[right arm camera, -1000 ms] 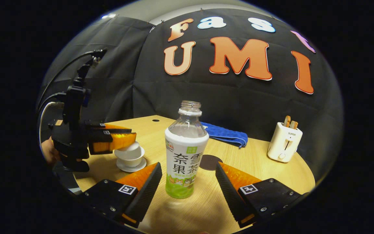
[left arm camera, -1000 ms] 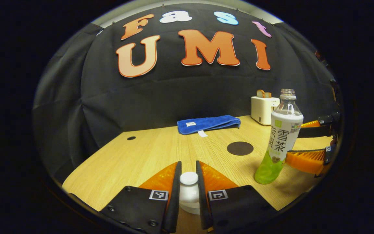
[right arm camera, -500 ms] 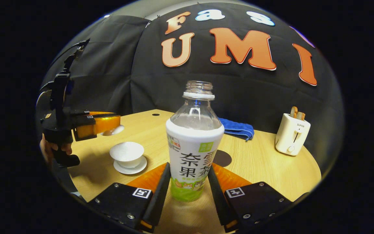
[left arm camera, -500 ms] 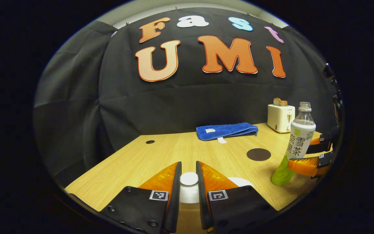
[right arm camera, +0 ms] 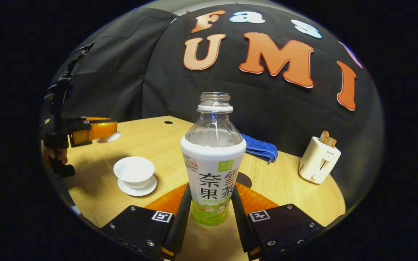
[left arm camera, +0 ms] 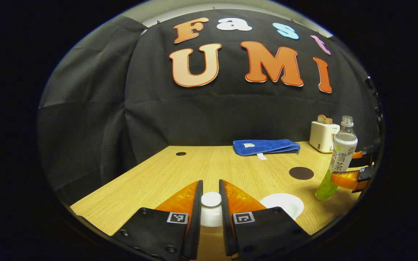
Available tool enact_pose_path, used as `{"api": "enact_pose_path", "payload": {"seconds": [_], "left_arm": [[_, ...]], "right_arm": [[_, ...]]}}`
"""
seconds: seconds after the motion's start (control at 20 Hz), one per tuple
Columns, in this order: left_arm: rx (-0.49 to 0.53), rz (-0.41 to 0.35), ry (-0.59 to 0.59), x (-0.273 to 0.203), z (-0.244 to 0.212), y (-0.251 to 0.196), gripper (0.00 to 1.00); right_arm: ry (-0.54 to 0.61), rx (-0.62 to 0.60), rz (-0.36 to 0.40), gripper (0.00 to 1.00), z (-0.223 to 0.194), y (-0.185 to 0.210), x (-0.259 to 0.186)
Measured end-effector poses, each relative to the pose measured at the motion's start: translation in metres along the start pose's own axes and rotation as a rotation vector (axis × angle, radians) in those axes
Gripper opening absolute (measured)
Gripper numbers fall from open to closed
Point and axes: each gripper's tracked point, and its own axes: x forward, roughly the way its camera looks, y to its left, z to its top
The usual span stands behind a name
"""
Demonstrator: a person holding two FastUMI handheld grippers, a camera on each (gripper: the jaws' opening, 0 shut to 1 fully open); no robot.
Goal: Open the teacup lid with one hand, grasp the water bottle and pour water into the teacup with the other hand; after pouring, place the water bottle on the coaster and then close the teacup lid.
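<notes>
Left gripper (left arm camera: 210, 203) clamps the teacup lid (left arm camera: 211, 199) aloft, left of the uncovered teacup (right arm camera: 134, 170); bare table (left arm camera: 165, 174) beyond. Right gripper (right arm camera: 209, 206) pinches the uncapped water bottle (right arm camera: 213, 159); coaster (left arm camera: 301, 173) near.

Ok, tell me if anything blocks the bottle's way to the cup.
Nothing visible does. The bottle has bare table between it and the open cup; the left gripper holds the lid off to the side.

cloth-walled booth (left arm camera: 85, 108), wooden table (left arm camera: 165, 174)
</notes>
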Motion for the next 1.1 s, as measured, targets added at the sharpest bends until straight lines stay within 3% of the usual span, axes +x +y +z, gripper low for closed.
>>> {"api": "enact_pose_path", "payload": {"seconds": [0.2,0.55,0.6,0.7,0.8,0.9,0.95,1.1], "left_arm": [[-0.027,0.026,0.013,-0.004,-0.008,0.016,0.31],[-0.021,0.05,0.001,-0.01,-0.009,0.032,0.34],[-0.021,0.05,0.0,-0.009,-0.01,0.033,0.28],[-0.023,0.052,-0.001,-0.009,-0.01,0.035,0.28],[-0.029,0.052,0.003,-0.009,-0.014,0.037,0.34],[-0.037,0.052,0.011,-0.009,-0.017,0.039,0.28],[-0.037,0.055,0.012,-0.01,-0.018,0.04,0.34],[-0.045,0.063,0.013,-0.01,-0.019,0.046,0.31]], "right_arm": [[-0.011,-0.211,-0.061,0.62,0.011,-0.003,0.003],[-0.017,-0.451,-0.155,0.62,0.021,-0.012,0.013],[-0.023,-0.498,-0.17,0.62,0.024,-0.014,0.014],[-0.036,-0.615,-0.194,0.62,0.029,-0.015,0.014],[-0.054,-0.74,-0.204,0.62,0.034,-0.013,0.015],[-0.064,-0.836,-0.206,0.62,0.036,-0.012,0.014],[-0.069,-0.869,-0.208,0.62,0.037,-0.013,0.016],[-0.081,-0.933,-0.207,0.62,0.039,-0.012,0.017]]}}
